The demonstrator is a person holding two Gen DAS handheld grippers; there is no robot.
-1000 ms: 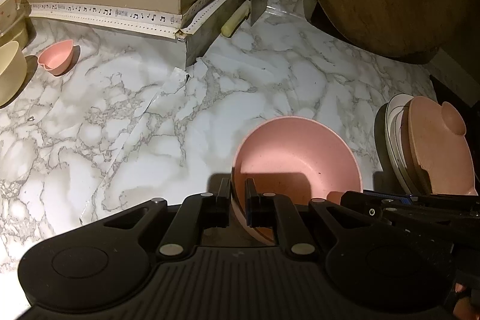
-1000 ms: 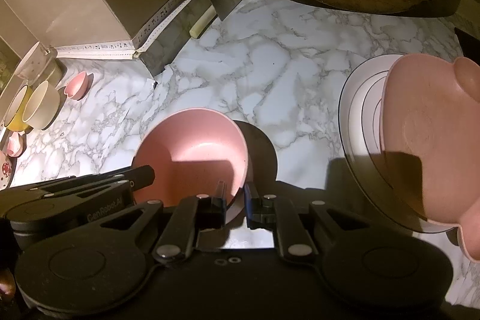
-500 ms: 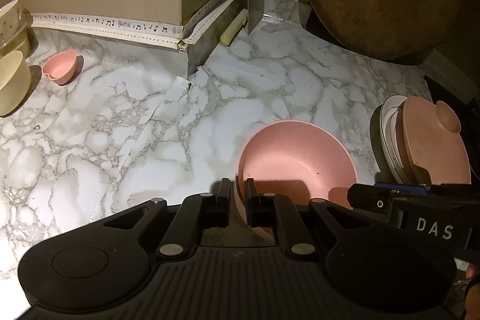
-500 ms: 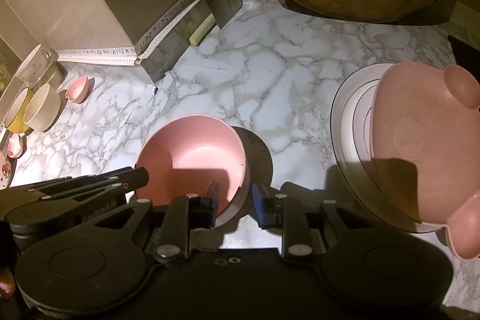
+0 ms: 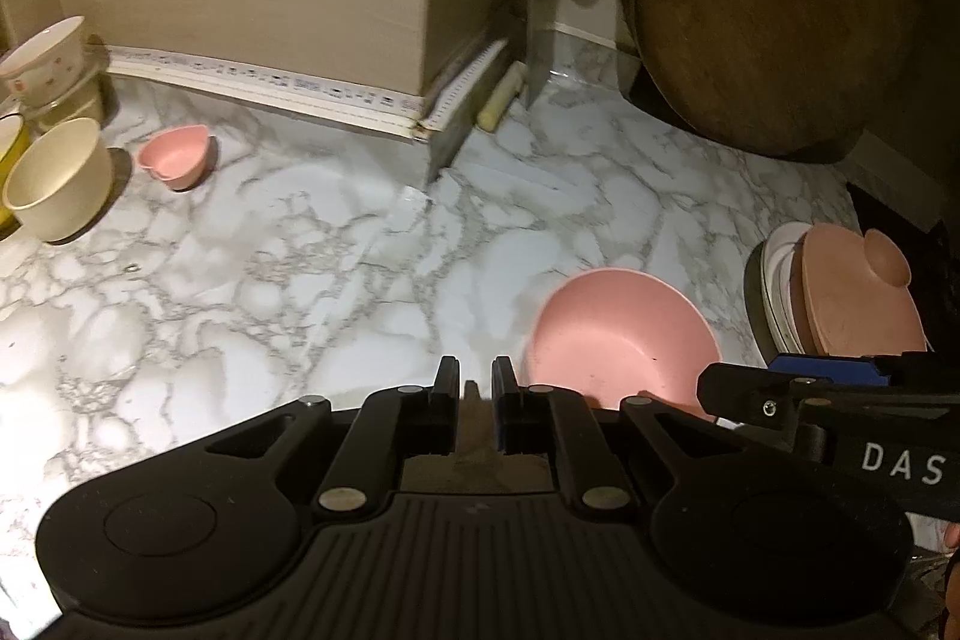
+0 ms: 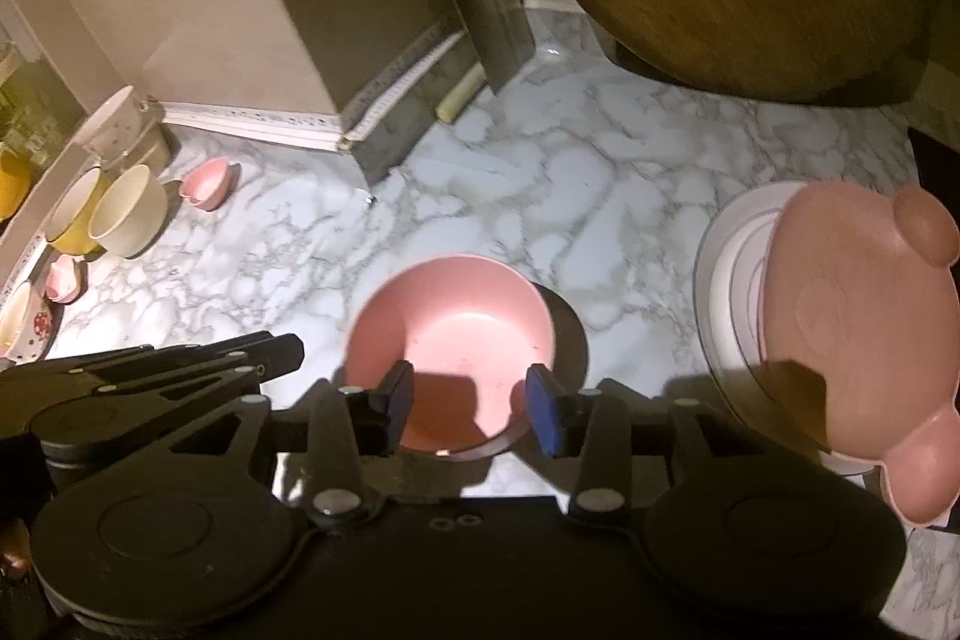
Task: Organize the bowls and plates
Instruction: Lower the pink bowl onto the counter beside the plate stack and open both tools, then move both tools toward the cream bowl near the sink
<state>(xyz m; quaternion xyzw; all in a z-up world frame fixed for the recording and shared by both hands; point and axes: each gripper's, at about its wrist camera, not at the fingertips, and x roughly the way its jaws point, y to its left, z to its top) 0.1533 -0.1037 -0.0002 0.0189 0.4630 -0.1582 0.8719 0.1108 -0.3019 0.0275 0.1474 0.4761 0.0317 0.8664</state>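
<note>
scene: marble desk [image 5: 300, 280], kitchen corner, dim light
pink bowl [image 6: 450, 334]: upright on the desk, seems to sit on a dark round thing, only an edge shows [image 6: 570, 334]
right gripper [image 6: 471, 403]: fingers opening, blue pads either side of the bowl's near rim, not pressing on it; bowl looks released
left gripper [image 5: 475, 388]: fingers together, nothing between them; bowl just right of the tips in the left view
plate stack [image 6: 726, 292]: right of the bowl, apart from it; pink eared plate [image 6: 852, 334] on top, tilted
other bowls: cream bowl [image 5: 57, 178], small pink heart bowl [image 5: 177, 157], far left, well apart from both grippers
key relation: bowl lies straight ahead of and below the right fingers, rim between them; round, so no long axis; right hand nearer
step, judged: bowl just set down, right hand letting go
next, judged: clear the rim without tipping it, then go for another piece
risk: a pad catching the rim
</note>
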